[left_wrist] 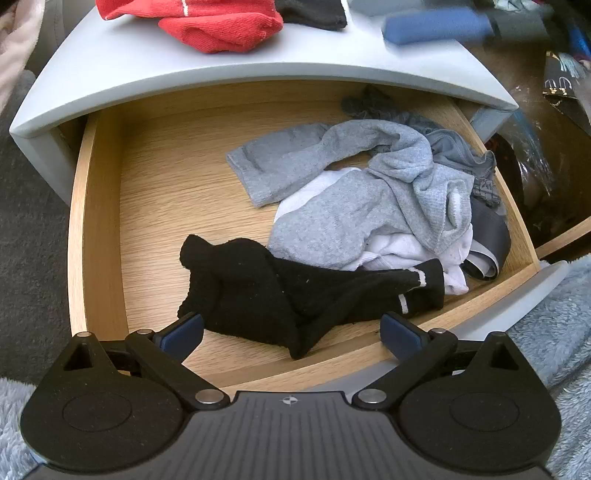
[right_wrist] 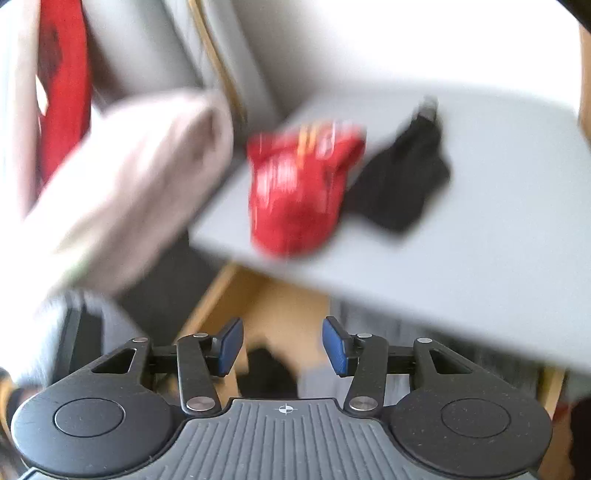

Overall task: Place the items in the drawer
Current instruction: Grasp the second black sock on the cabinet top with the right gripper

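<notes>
- I can read no brand, label or writing anywhere; the only marks are short white stripes on the cuffs of the black socks (left_wrist: pixel 280 295) in the drawer.
- The drawer (left_wrist: pixel 103 236) stands pulled out from under the grey cabinet top (left_wrist: pixel 122 62); its floor and walls are light wood grain.
- Inside, the black socks lie near the front edge, a little right of the middle, directly ahead of my left gripper (left_wrist: pixel 291 332).
- Behind them, toward the right wall, sits a heap of grey socks (left_wrist: pixel 354 177) tangled with white cloth (left_wrist: pixel 402 251), and a dark grey garment (left_wrist: pixel 487 232) is pressed against that wall.
- The left half of the drawer floor is bare wood.
- On the cabinet top, near its back edge, lie red socks (left_wrist: pixel 218 26) and, just beside them on the right, a black sock (left_wrist: pixel 314 14).
- My left gripper hangs over the drawer's front edge with its jaws spread wide and nothing between the blue pads (left_wrist: pixel 184 332).
- My right gripper (right_wrist: pixel 282 345) is partly spread too, holding nothing; its picture is badly blurred.
- From the right wrist I see the red socks (right_wrist: pixel 299 192) and the black sock (right_wrist: pixel 399 177) touching on the grey top, with a strip of the drawer's wood (right_wrist: pixel 280 306) below its edge.
- In the left wrist view the right gripper shows as a blurred blue shape over the top's right rear part.
</notes>
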{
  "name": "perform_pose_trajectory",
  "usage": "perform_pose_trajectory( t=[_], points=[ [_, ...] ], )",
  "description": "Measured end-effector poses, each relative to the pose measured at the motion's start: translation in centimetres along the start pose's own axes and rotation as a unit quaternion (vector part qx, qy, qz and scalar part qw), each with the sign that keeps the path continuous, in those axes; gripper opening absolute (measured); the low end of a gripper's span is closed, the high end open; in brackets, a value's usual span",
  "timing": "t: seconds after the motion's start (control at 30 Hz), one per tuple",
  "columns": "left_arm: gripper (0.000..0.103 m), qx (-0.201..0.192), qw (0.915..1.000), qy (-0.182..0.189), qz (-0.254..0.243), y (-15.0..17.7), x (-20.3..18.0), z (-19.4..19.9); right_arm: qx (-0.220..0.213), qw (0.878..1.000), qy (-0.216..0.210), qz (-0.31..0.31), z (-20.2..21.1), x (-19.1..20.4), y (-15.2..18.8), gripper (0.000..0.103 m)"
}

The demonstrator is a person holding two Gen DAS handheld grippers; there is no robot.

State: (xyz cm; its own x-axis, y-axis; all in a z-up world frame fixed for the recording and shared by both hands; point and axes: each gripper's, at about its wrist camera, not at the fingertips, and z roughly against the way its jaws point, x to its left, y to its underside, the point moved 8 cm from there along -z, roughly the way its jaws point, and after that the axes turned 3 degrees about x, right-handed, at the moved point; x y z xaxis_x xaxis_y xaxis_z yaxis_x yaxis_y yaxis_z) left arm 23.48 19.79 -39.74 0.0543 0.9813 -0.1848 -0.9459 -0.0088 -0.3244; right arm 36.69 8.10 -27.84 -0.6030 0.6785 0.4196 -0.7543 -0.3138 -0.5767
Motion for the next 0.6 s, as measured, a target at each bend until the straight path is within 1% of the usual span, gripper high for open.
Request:
perform_pose_trajectory(
  t=[0.07, 0.13, 0.2, 0.27, 0.4, 0.5, 0.6],
  points=[
    [0.103, -0.001, 1.0, 0.0, -0.002, 0.0, 0.1, 0.1, -0.033, 0.999, 0.018, -0.016, 0.4, -1.2, -2.0, 0.044],
    [0.103, -0.002, 1.0, 0.0, -0.004, 0.0, 0.2, 0.1, -0.063, 0.996, 0.047, -0.031, 0.3, -2.6, -3.7, 0.045],
    [0.103, -0.002, 1.0, 0.0, -0.006, 0.0, 0.1, 0.2, -0.085, 0.992, 0.07, -0.054, 0.1, -4.1, -4.6, 0.045],
    [0.103, -0.002, 1.0, -0.001, -0.005, 0.0, 0.1, 0.3, -0.094, 0.989, 0.085, -0.081, -0.7, -5.4, -5.2, 0.045],
    [0.103, -0.001, 1.0, 0.001, -0.001, 0.0, 0.2, 0.2, -0.11, 0.979, 0.13, -0.109, -2.4, -7.3, -5.6, 0.045],
    [0.103, -0.001, 1.0, 0.0, 0.0, 0.0, 0.3, 0.2, -0.127, 0.974, 0.136, -0.13, -3.9, -7.7, -5.9, 0.045],
    [0.103, -0.001, 1.0, 0.001, 0.002, 0.0, 0.4, 0.3, -0.137, 0.973, 0.141, -0.118, -4.4, -7.4, -6.1, 0.044]
  ],
)
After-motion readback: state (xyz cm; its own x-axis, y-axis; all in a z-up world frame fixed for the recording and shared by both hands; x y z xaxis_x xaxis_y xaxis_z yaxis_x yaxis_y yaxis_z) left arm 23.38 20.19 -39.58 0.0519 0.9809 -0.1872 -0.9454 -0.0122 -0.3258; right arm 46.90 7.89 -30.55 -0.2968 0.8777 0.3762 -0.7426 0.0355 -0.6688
